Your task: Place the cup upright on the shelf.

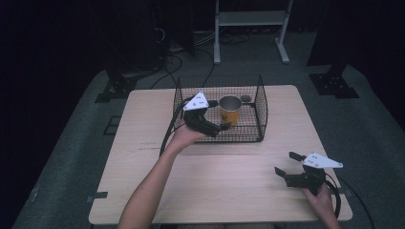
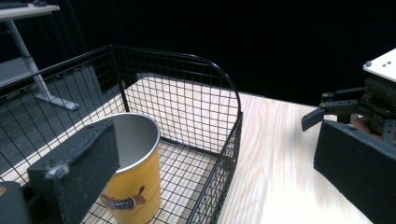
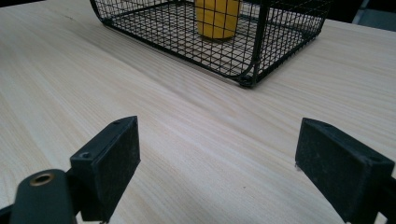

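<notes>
Tongs on the left (image 1: 220,128) stand wide apart at the front wall of the black wire mesh basket (image 1: 261,102), holding nothing; in the left gripper view one jaw sits inside just beside the yellow metal cup (image 2: 133,179) and the other outside the wire. That cup (image 1: 230,110) stands upright in the basket's middle, on the pale wooden surface (image 1: 229,167). Right tongs (image 1: 286,164) are also spread wide and empty, low over the surface's near right corner, well apart from the basket.
</notes>
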`<state>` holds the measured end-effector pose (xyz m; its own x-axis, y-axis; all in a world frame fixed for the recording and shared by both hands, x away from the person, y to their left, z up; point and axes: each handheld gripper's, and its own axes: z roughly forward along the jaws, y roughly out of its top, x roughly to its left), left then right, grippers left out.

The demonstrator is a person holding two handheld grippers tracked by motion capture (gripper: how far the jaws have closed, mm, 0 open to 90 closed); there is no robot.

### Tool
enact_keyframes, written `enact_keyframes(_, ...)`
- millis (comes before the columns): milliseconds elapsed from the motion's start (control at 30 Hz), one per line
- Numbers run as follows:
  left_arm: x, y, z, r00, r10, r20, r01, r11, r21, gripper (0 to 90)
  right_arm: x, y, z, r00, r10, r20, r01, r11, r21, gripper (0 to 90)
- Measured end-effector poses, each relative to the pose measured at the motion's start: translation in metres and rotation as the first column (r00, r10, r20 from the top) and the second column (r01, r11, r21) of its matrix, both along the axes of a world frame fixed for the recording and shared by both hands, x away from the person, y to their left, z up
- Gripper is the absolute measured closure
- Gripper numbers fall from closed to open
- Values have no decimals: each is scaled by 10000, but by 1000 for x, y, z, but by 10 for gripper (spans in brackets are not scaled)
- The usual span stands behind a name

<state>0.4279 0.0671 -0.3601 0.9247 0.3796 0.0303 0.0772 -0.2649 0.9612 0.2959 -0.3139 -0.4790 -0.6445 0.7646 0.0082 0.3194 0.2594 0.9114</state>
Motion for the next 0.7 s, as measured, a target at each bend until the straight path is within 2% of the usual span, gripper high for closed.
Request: enact_keyframes(700, -28, 20, -10, 9999, -9, 109, 13, 9994, -333, 0, 0, 1, 0, 10000, -18, 33, 18, 10000, -92, 129)
